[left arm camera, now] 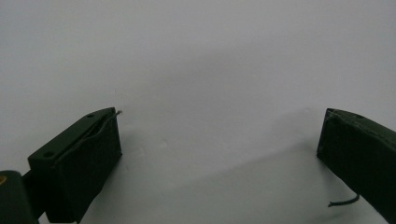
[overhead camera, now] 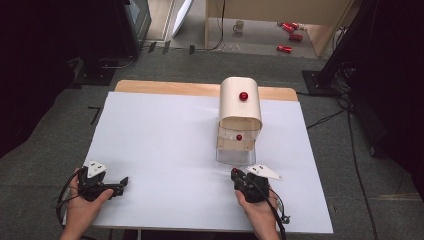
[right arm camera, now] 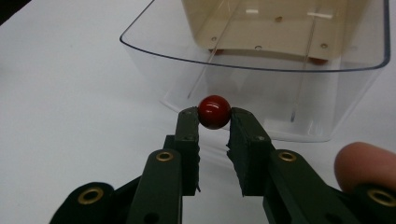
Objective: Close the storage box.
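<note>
1. The high view looks forward and down from above the person's side, taking in the whole white table [overhead camera: 165, 150] with the cream box [overhead camera: 240, 102] beyond its middle.
2. The left gripper view sits very close to the table [left arm camera: 196, 60] surface, well left of the box.
3. The right gripper view looks low along its jaws at the clear tray [right arm camera: 261, 84] under the box [right arm camera: 261, 23], close up; the high view shares this tray [overhead camera: 235, 157].

Tabletop [overhead camera: 165, 150], wooden, covered by a white sheet [overhead camera: 150, 125]; on it, right of centre, one beige roll-top box [overhead camera: 240, 107] with a clear plastic drawer [overhead camera: 235, 155] pulled out.
</note>
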Demonstrator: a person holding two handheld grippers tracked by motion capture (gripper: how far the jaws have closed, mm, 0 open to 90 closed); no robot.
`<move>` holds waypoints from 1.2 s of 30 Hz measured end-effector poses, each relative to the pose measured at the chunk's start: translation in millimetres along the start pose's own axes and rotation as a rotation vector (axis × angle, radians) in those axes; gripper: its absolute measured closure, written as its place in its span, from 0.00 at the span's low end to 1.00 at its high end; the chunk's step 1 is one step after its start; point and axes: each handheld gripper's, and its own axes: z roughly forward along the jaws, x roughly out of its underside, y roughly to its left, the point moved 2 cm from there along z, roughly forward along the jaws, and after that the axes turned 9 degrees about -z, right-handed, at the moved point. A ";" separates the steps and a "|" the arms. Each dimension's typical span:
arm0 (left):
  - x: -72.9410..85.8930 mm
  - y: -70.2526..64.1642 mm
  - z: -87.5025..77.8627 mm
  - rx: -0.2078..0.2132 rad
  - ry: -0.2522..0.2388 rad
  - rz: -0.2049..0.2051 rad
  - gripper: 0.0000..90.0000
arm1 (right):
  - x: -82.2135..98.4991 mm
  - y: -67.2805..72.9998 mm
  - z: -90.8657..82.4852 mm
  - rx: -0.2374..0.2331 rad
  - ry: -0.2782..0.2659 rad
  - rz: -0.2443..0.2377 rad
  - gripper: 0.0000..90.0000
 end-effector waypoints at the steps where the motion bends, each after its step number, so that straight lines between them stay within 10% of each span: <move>1: 0.0 0.0 0.0 0.000 0.000 0.000 0.00 | -1.7 -1.4 1.5 0.000 -0.002 0.001 0.83; 36: 0.0 0.0 -0.1 0.000 0.000 0.000 0.00 | -30.8 -26.6 37.8 0.028 -0.026 0.004 0.83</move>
